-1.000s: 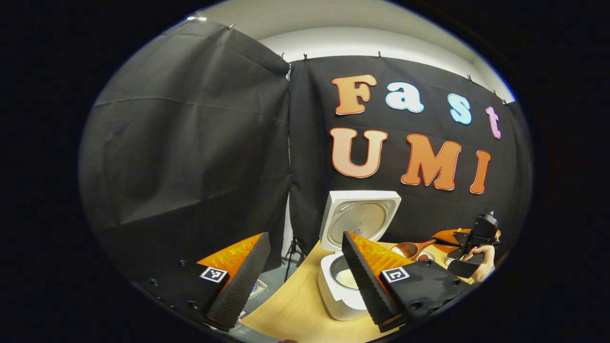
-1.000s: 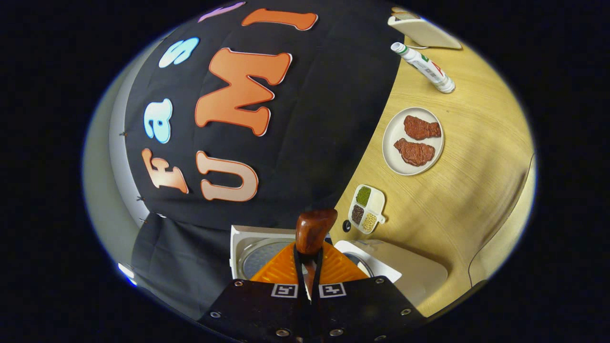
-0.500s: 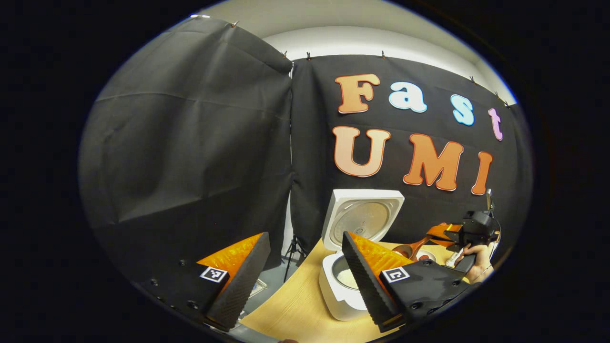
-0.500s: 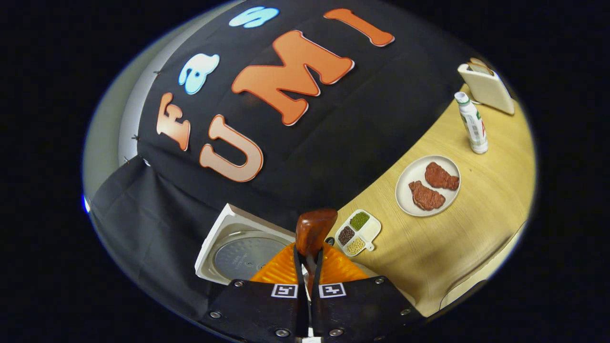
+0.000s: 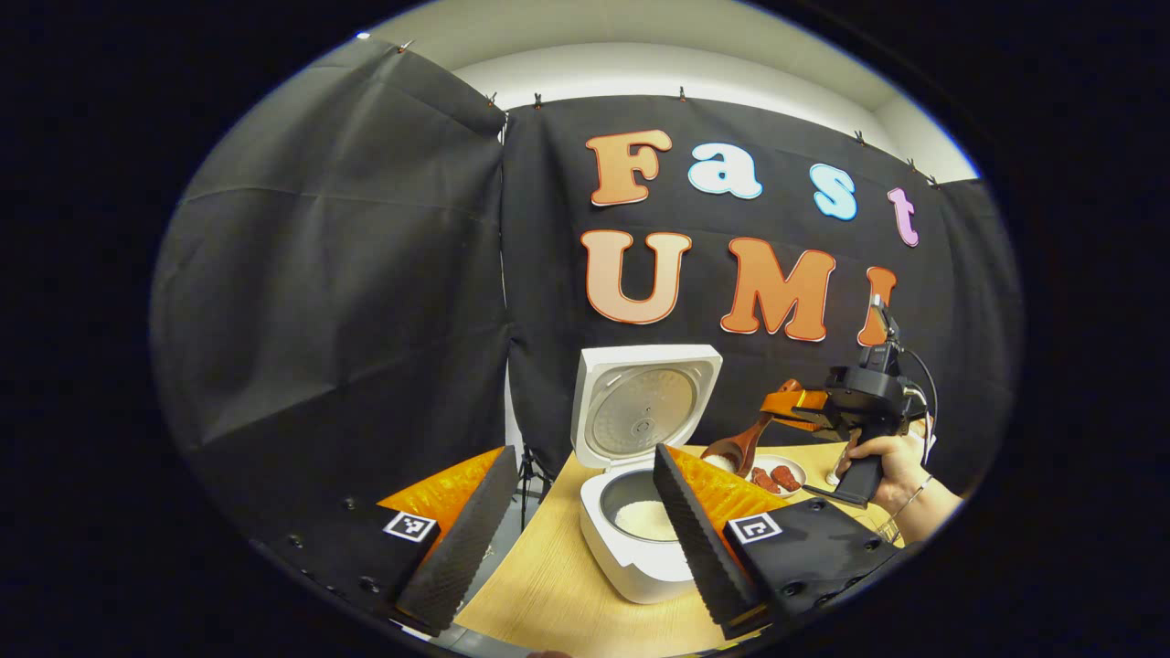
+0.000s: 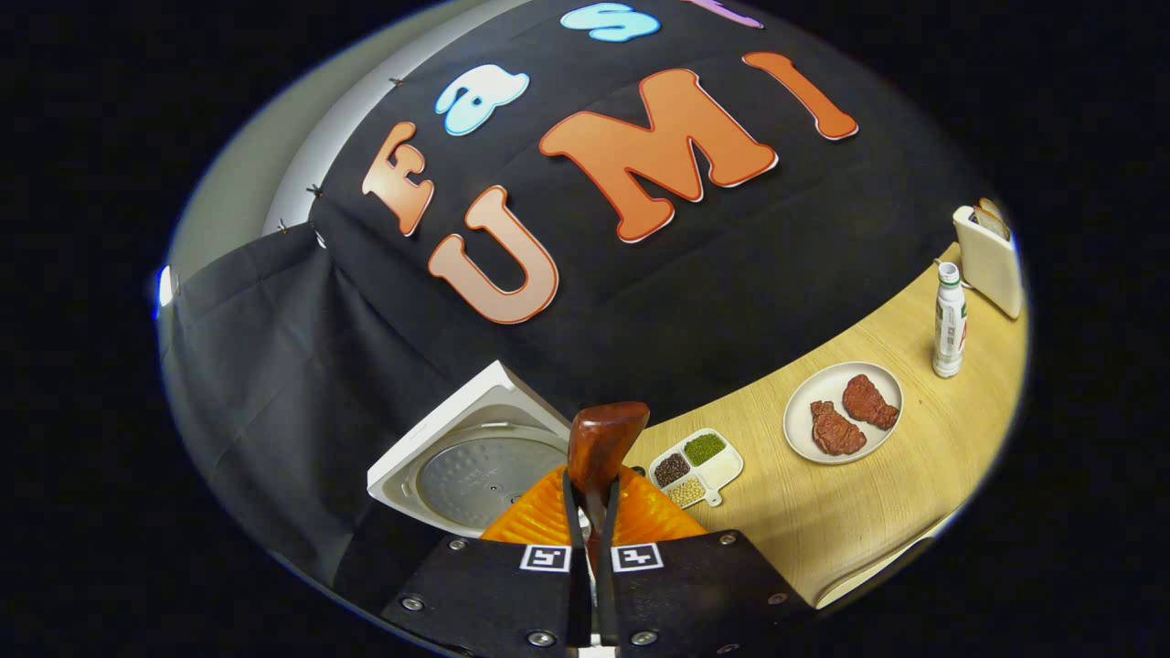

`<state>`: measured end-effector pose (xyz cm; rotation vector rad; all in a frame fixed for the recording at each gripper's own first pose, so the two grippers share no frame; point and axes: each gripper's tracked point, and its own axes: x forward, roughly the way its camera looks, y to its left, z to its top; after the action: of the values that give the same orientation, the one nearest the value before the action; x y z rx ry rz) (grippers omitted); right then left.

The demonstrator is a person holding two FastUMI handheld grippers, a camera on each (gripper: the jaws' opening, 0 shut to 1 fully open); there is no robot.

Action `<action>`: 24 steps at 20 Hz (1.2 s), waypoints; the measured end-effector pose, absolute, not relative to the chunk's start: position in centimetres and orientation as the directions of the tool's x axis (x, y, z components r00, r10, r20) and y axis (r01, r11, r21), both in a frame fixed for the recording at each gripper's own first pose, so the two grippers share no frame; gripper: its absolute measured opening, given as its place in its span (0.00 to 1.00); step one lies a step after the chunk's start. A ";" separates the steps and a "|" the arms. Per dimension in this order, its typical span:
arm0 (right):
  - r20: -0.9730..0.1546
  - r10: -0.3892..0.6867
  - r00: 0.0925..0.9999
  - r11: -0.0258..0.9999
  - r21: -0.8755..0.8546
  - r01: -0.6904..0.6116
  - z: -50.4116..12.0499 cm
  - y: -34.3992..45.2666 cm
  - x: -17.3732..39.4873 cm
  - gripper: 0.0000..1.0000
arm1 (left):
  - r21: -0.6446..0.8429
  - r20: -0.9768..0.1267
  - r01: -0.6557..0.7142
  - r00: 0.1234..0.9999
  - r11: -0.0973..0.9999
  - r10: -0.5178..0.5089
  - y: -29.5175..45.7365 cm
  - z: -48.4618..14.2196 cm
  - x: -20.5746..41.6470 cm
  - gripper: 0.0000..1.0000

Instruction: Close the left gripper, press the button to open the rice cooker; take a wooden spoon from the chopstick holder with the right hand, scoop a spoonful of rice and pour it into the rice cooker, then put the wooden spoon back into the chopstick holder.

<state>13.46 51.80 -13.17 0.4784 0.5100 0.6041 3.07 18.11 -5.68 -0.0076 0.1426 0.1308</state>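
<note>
Since earlier frame: spoon [image 5: 742,445] lifted clear of cooker [image 5: 631,539], bowl now tilted down above plate [image 5: 775,475], right of pot. Right gripper [image 6: 589,498] clamped on spoon handle. Left gripper [image 5: 571,548] wide open, holding nothing. Lid up; rice in pot. Step: pour judged complete. Next: carry spoon to holder [image 6: 987,260], far right table corner, insert upright.
</note>
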 end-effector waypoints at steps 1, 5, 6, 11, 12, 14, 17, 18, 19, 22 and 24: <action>-0.301 0.638 0.709 0.725 0.544 -0.421 -12.8 52.1 13.3 0.02 | -0.001 -0.146 -0.123 0.982 0.992 0.121 17.9 -5.8 3.0 1.00; -0.278 0.641 0.715 0.740 0.470 -0.480 -11.4 52.6 12.9 0.02 | -0.024 -0.153 -0.103 0.983 0.994 0.098 17.7 -6.3 3.2 1.00; -0.273 0.644 0.714 0.740 0.457 -0.493 -11.1 52.9 12.8 0.02 | -0.027 -0.152 -0.102 0.984 0.994 0.097 17.8 -6.3 3.1 1.00; -0.257 0.654 0.712 0.746 0.378 -0.548 -10.0 53.7 12.0 0.02 | -0.019 -0.143 -0.095 0.986 0.995 0.092 17.9 -6.1 3.0 1.00; -0.255 0.655 0.712 0.748 0.358 -0.559 -9.8 53.8 11.9 0.02 | -0.015 -0.140 -0.098 0.986 0.995 0.095 18.0 -6.1 2.9 1.00; -0.251 0.657 0.711 0.748 0.328 -0.576 -9.7 54.1 11.6 0.02 | -0.015 -0.137 -0.099 0.986 0.995 0.096 18.0 -6.1 3.0 1.00; -0.242 0.660 0.711 0.749 0.289 -0.597 -9.3 54.2 11.4 0.02 | -0.019 -0.132 -0.091 0.987 0.996 0.088 17.8 -5.9 3.0 1.00; -0.238 0.664 0.709 0.747 0.273 -0.607 -9.2 54.3 11.3 0.02 | -0.017 -0.130 -0.091 0.988 0.996 0.088 17.8 -5.9 3.0 1.00; -0.233 0.667 0.708 0.744 0.257 -0.617 -9.0 54.4 11.2 0.02 | -0.014 -0.129 -0.094 0.987 0.995 0.092 17.9 -5.9 3.1 1.00; -0.217 0.679 0.702 0.734 0.211 -0.645 -8.4 54.8 10.8 0.02 | -0.011 -0.130 -0.096 0.987 0.995 0.094 17.7 -5.9 3.0 1.00; -0.208 0.690 0.694 0.724 0.179 -0.666 -8.2 55.1 10.5 0.02 | -0.010 -0.128 -0.097 0.987 0.995 0.095 17.6 -5.8 2.9 1.00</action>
<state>10.47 55.11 -8.18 0.0921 0.2699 0.7581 2.94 17.64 -5.79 -0.0164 0.1279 0.0967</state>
